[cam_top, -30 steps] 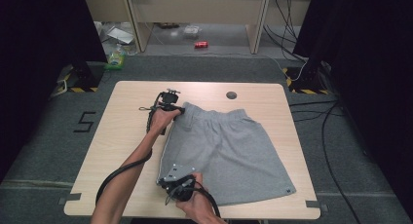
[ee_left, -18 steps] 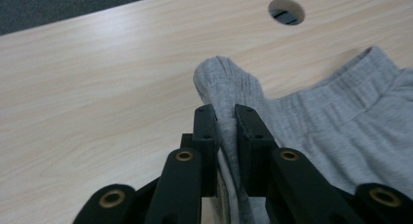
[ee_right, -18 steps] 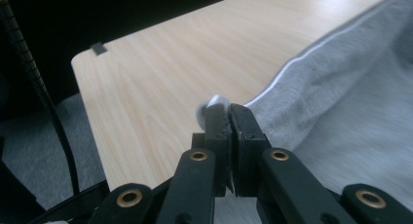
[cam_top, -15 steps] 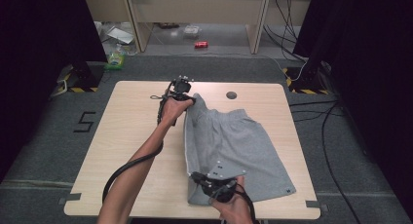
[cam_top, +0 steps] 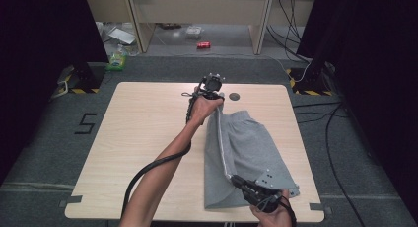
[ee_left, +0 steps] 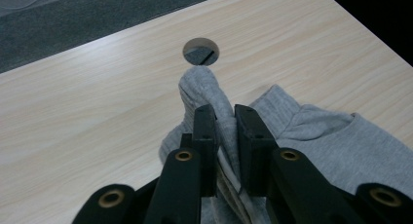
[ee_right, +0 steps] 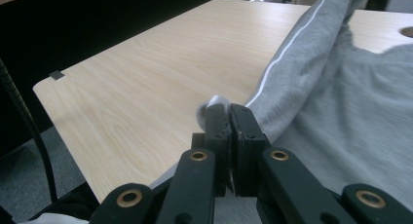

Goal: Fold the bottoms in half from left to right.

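While the grey shorts point(cam_top: 246, 153) are held at two points along one side edge, the fold across the desk point(cam_top: 143, 138) is judged to be about half complete. The left gripper point(cam_top: 213, 89) is clamped on the waistband corner; in the left gripper view its jaws stand closed on a bunched ridge of grey fabric point(ee_left: 214, 107), which projects ahead of the fingertips toward the round cable hole point(ee_left: 200, 51) in the desk. The right gripper point(cam_top: 241, 182) is clamped on the hem corner at the near end of the same edge; in the right gripper view its jaws are pressed together with a small tuft of cloth point(ee_right: 214, 104) showing just above them.

Position of the garment relative to the grippers:
- The gripped edge, marked by a pale side stripe point(ee_right: 287, 51), runs taut and raised from the right gripper up to the left gripper.
- The rest of the shorts lies flat on the desk, on the stripe's far side from the bare desk in the right gripper view.
- A lower layer of fabric sags beneath the raised edge and touches the desk near the right gripper.

Completed, as judged: both corners secured, one side lifted clear of the desk.

Remaining, as judged: carry the raised edge over the flat half, align it with the opposite side edge, lower it, release both grippers. Any further folds cannot be determined from the pictures.
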`<state>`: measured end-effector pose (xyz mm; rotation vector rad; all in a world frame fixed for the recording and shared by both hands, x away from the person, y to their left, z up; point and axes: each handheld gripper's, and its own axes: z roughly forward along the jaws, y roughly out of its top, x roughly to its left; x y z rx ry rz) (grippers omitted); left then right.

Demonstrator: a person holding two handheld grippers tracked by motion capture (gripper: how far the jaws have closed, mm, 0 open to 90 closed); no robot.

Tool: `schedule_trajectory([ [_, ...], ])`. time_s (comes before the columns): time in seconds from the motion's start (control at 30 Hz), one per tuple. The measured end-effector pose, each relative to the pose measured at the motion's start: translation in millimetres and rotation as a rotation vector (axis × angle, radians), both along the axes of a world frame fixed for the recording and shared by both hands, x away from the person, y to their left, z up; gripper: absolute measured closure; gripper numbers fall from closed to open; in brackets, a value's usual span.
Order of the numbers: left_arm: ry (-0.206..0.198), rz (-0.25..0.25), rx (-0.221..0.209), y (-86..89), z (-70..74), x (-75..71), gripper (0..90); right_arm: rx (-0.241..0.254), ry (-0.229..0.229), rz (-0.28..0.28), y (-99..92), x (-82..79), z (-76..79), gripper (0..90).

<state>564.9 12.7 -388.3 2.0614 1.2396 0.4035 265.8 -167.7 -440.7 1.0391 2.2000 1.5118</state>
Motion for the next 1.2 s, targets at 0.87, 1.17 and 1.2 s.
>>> schedule_trajectory([
  [0.87,0.025,-0.082,-0.026,-88.9,-23.7,0.2,76.4,0.042,0.021,-0.177,-78.9,-22.3,-13.5,87.0],
  [1.17,0.008,-0.090,-0.079,-86.4,-21.4,-4.2,62.8,0.024,0.038,-0.203,-85.3,-20.3,-17.5,86.9],
  [1.2,0.008,-0.090,-0.079,-86.4,-21.4,-4.2,62.5,0.024,0.038,-0.203,-85.3,-20.3,-17.5,86.9],
])
